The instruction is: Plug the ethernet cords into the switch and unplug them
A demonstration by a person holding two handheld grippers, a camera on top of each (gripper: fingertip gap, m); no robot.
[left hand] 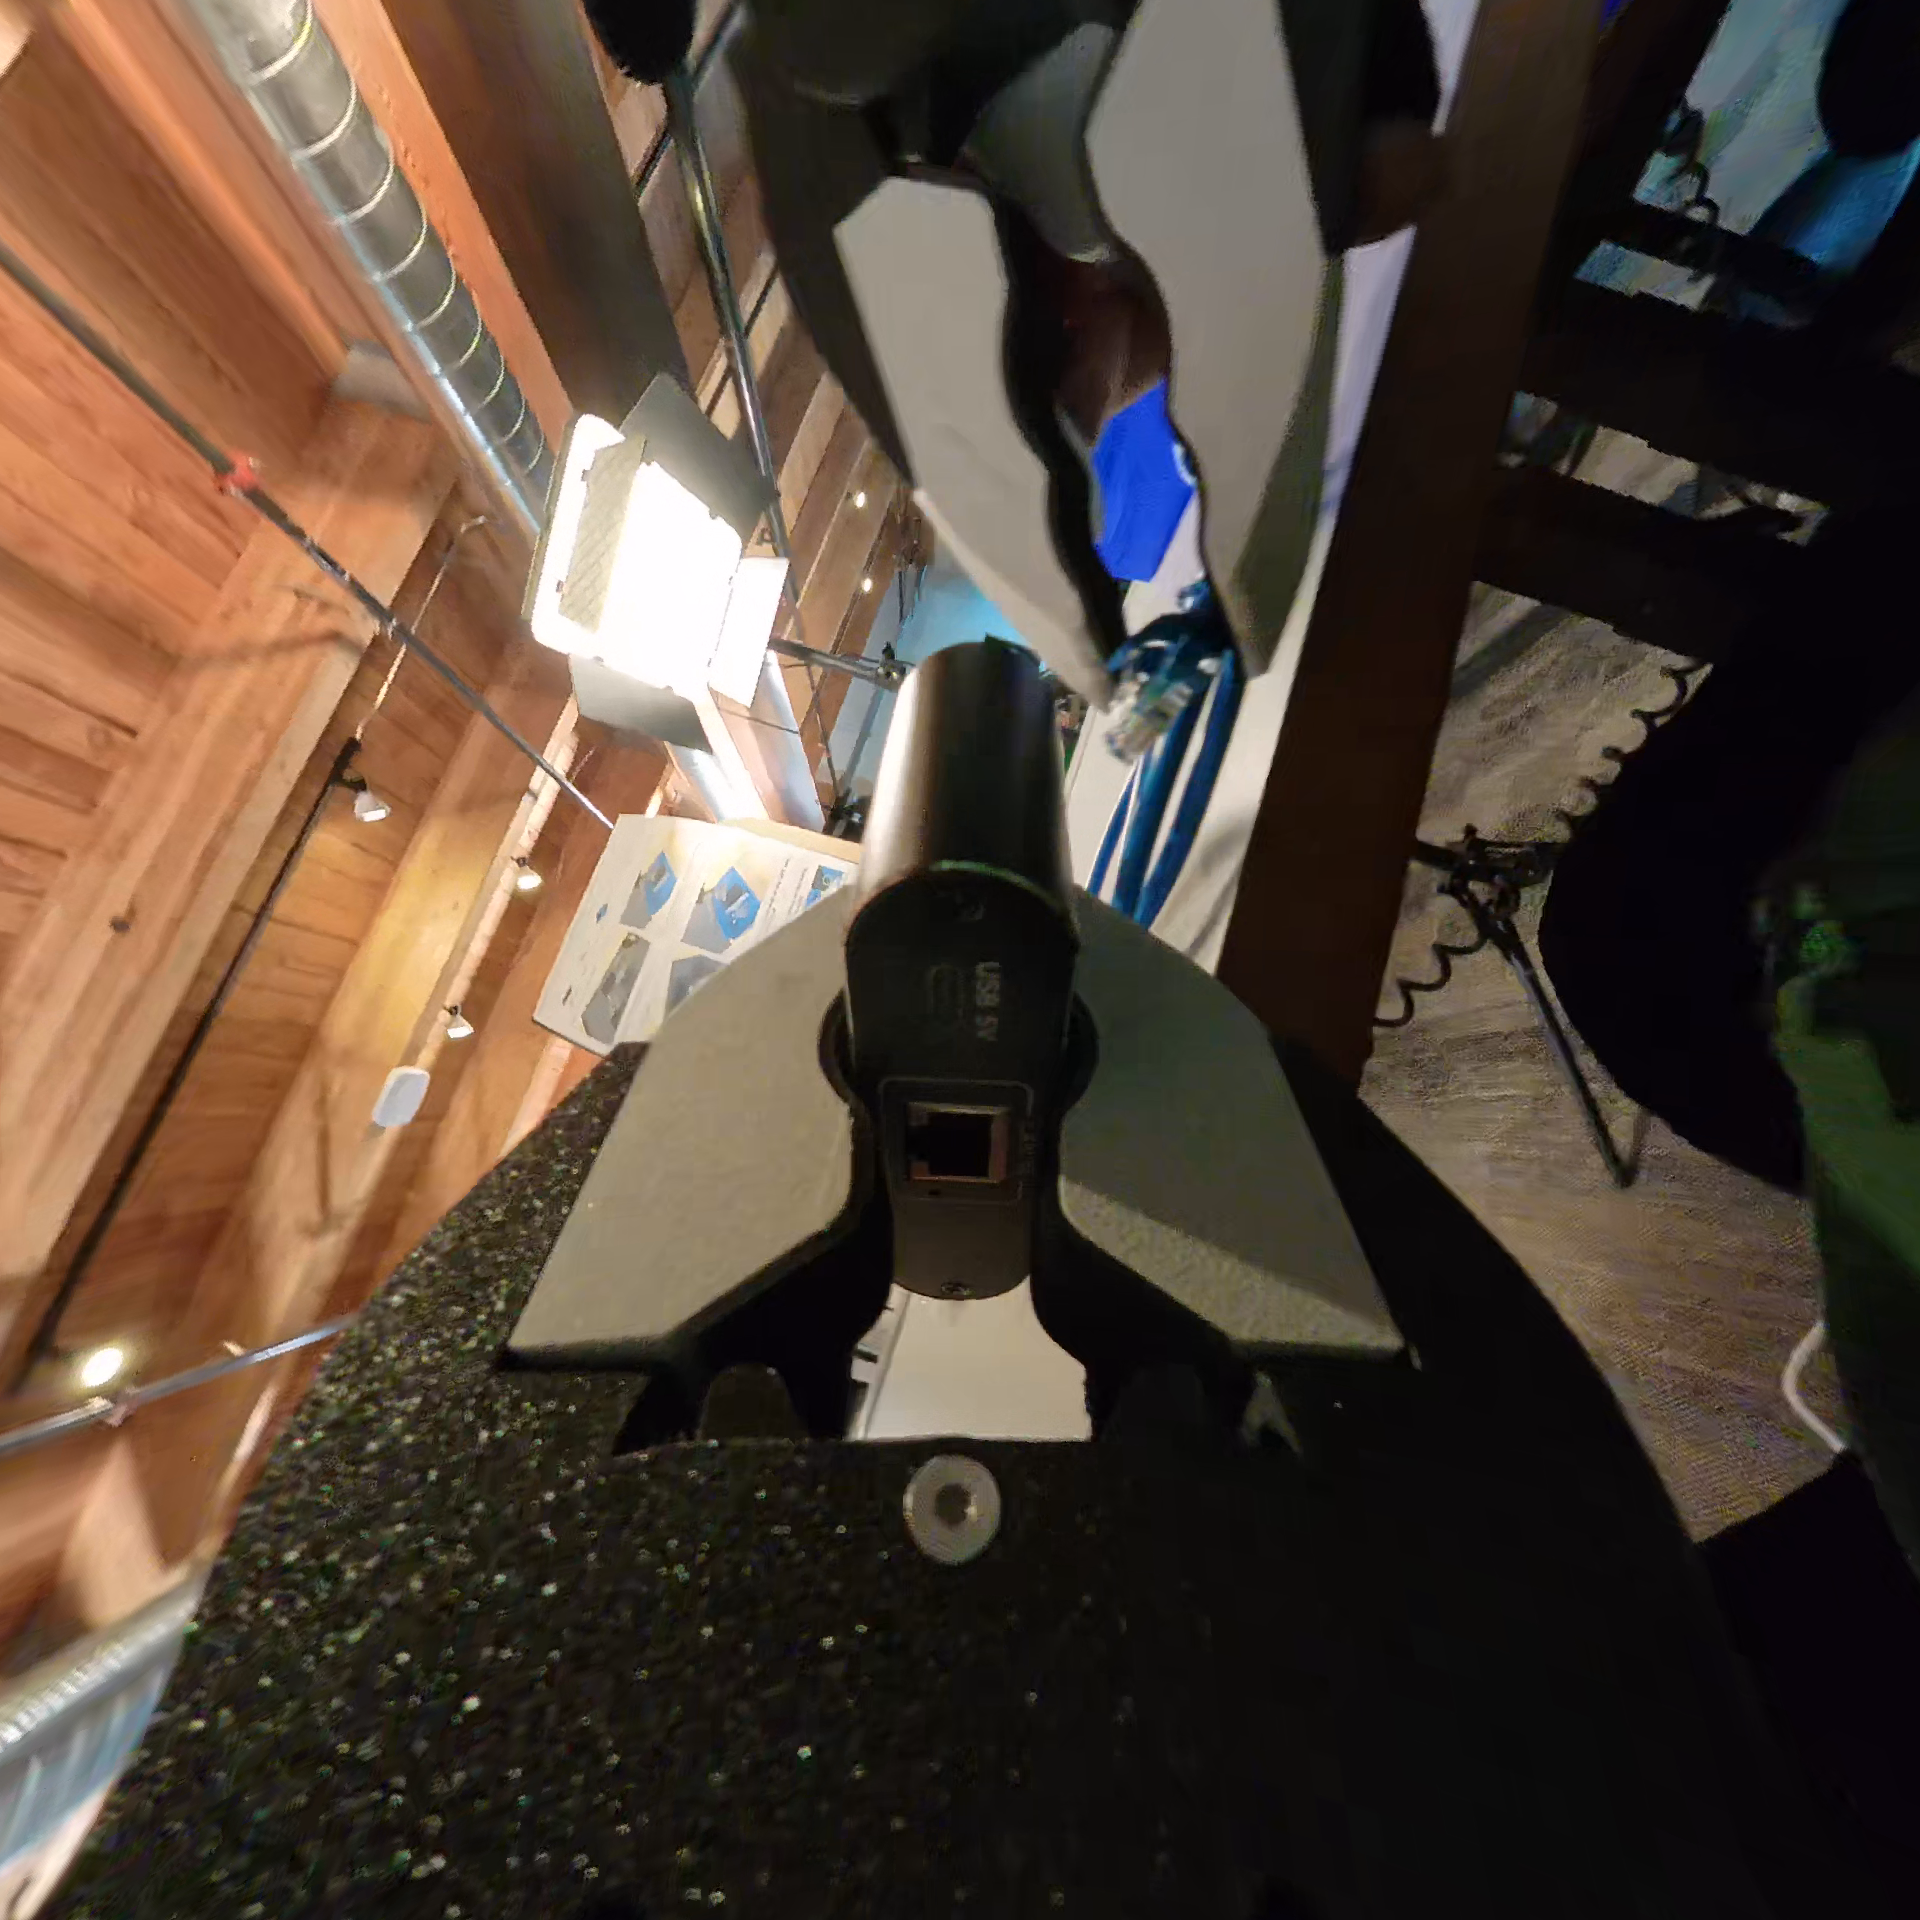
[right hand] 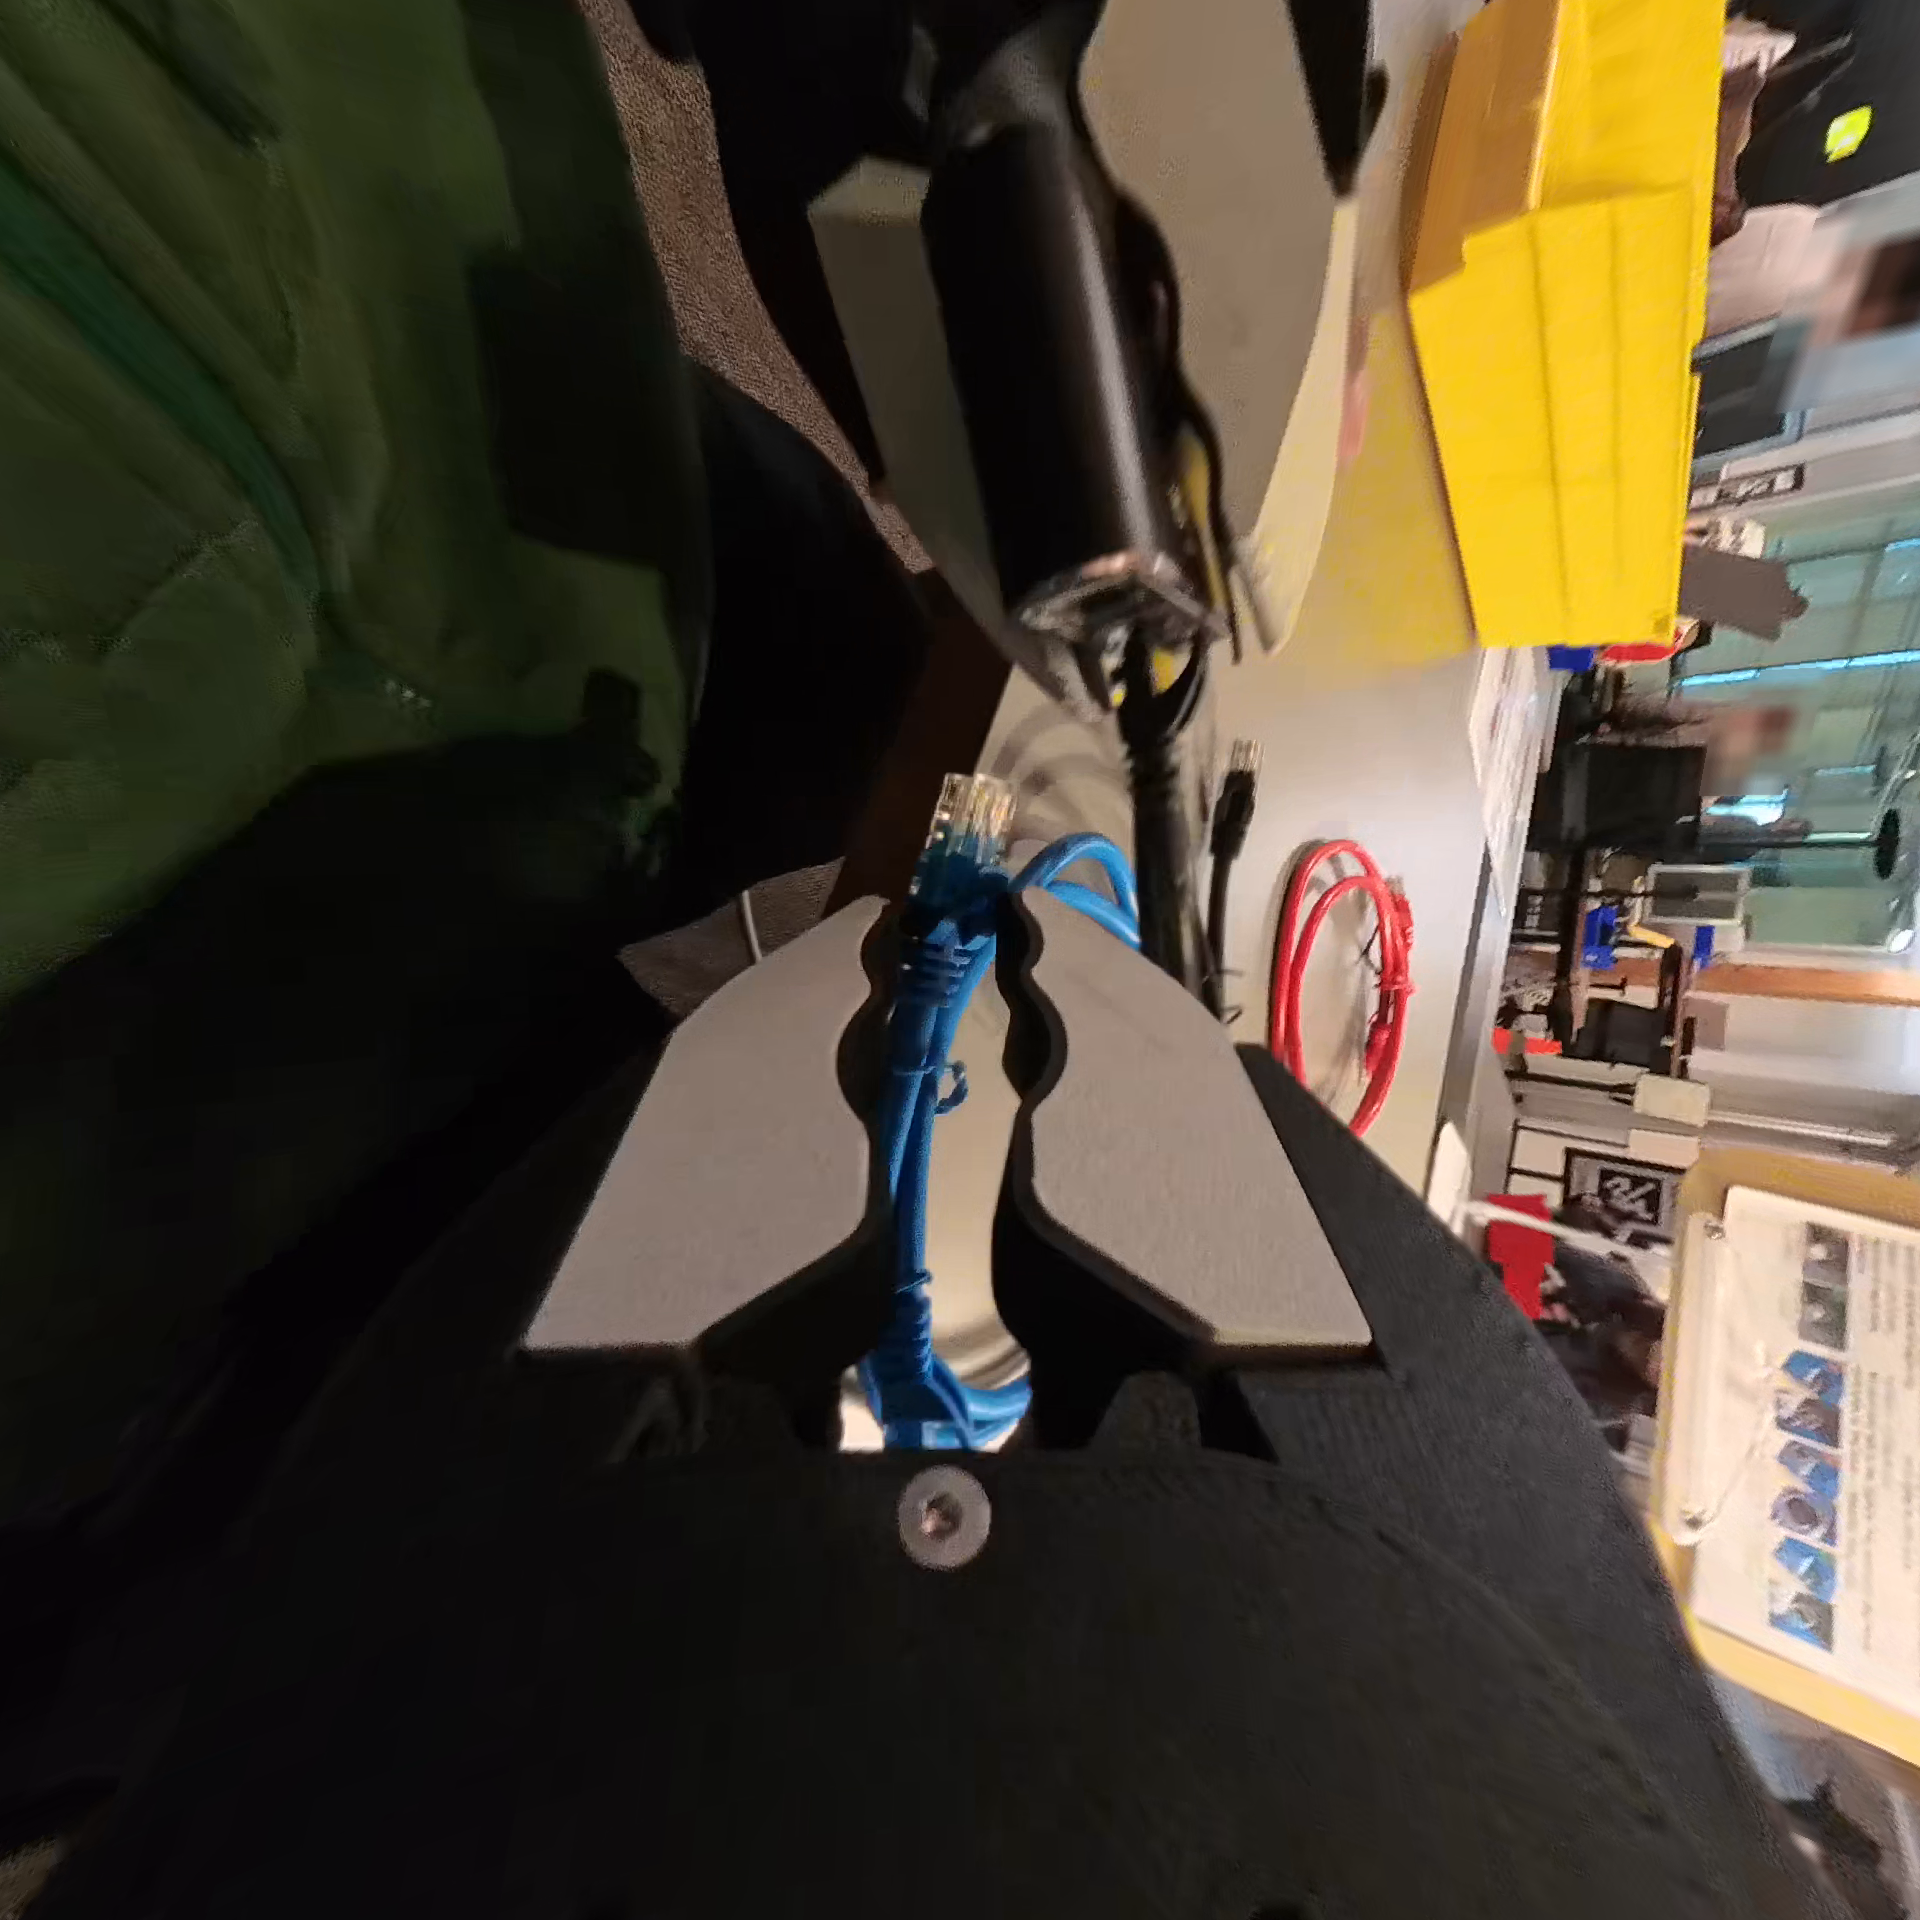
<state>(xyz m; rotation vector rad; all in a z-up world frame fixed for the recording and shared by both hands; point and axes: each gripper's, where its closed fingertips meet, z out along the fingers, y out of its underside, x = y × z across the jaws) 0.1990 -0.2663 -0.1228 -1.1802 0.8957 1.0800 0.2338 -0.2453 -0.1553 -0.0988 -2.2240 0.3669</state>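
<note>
**A:** Lining things up, how does the plug sit against the port?

**B:** The left gripper (left hand: 961,1049) has its jaws closed on the switch (left hand: 961,1039), a slim black body held off the bench (right hand: 1382,790), its long axis running straight out along the fingers. One end faces back at the left camera and shows an empty ethernet port (left hand: 948,1143).

**A:** And the cord?

**B:** The right gripper (right hand: 940,935) is clamped on the blue ethernet cord (right hand: 920,1122) just behind its boot, so the clear plug (right hand: 971,805) pokes forward past the tips. The cord's axis follows the fingers too.

**A:** Which way must it travel?

**B:** In the right wrist view the switch's far end hangs above and slightly right of the plug, with a black cord (right hand: 1158,790) trailing from it. The two are near but apart. I judge the plug must tip toward a free socket there; I cannot tell which is free.

**A:** Other cords?

**B:** A red cord (right hand: 1340,987) lies coiled on the bench.
</note>
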